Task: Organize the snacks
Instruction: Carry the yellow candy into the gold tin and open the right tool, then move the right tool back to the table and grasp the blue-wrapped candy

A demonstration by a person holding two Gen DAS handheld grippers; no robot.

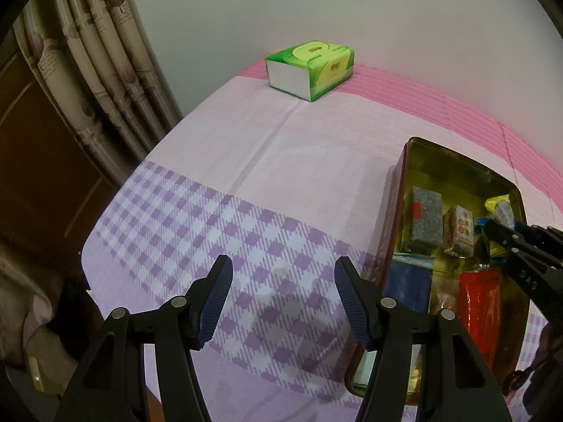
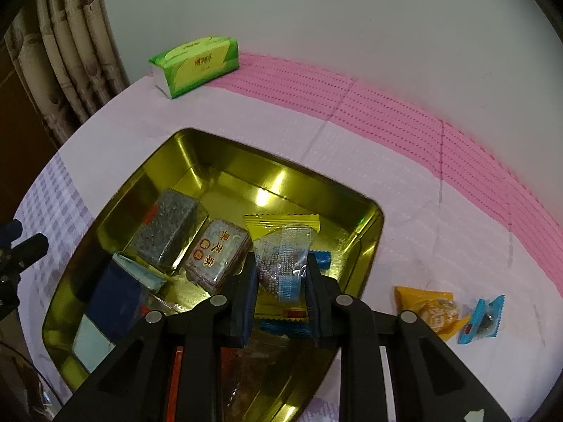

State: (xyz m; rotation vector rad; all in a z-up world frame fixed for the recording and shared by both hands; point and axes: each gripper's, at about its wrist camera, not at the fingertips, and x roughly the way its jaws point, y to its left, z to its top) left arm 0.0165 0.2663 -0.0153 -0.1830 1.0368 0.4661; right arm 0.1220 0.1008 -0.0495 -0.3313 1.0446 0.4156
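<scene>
Right gripper (image 2: 281, 277) pinching one snack (image 2: 283, 263), gold tin (image 2: 197, 147)

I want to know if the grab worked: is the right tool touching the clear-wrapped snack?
Touching. In the right wrist view both pads of the right tool press the sides of the clear-wrapped snack, held over the gold tin.

One gold tin (image 2: 366, 232) is sitting on the tabletop (image 2: 404, 211), one green tissue pack (image 2: 197, 65) is lying at the back, and two wrapped snacks, orange (image 2: 427, 311) and blue (image 2: 480, 320), are lying outside the tin.
</scene>
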